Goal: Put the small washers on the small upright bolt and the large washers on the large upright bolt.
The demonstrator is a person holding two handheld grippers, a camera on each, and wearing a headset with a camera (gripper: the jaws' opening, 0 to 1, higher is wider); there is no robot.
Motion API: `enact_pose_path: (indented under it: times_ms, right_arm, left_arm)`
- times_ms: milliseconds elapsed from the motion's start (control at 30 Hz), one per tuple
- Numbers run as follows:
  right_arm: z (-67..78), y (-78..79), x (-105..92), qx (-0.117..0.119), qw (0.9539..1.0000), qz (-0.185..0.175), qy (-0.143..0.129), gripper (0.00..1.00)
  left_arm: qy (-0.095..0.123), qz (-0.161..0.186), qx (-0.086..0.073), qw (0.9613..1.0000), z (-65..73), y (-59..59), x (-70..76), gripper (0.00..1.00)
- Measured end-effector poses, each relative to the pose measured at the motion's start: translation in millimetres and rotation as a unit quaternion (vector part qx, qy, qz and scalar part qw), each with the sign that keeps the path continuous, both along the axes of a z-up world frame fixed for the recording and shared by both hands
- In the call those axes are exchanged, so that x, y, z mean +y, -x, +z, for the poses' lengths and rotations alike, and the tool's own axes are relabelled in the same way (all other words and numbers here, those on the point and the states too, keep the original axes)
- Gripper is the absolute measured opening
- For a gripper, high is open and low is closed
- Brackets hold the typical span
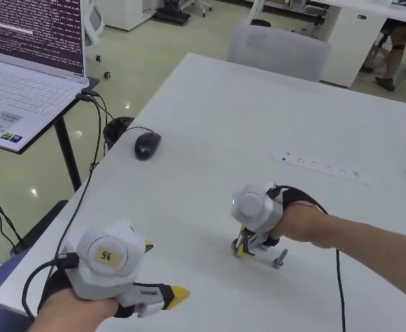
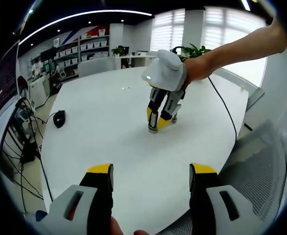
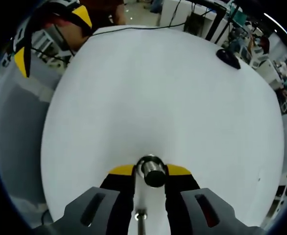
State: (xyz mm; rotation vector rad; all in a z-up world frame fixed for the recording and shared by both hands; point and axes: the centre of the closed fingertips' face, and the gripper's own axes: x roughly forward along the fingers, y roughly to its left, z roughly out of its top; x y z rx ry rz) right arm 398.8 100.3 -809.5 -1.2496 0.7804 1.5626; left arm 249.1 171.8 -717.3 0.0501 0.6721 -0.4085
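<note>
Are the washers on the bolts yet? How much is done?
Hardly started, it seems. Done: I can make out no washers on either bolt. In hand: the right gripper is shut on the big silver metal bolt, holding it on the white table; the small silver bolt sits just beside it. The left gripper is open and empty. Left: apparently all the washers, small and large.
</note>
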Motion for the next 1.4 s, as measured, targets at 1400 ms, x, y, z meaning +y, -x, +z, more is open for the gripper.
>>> enact_pose_path:
  times_ms: [1400]
  right_arm:
    - [24.7, 25.1, -48.5, 0.039, 0.9424, -0.270, -0.194, 0.37]
  left_arm:
    - [0.005, -0.025, 0.014, 0.9996, -17.5, -13.1, -18.7, 0.62]
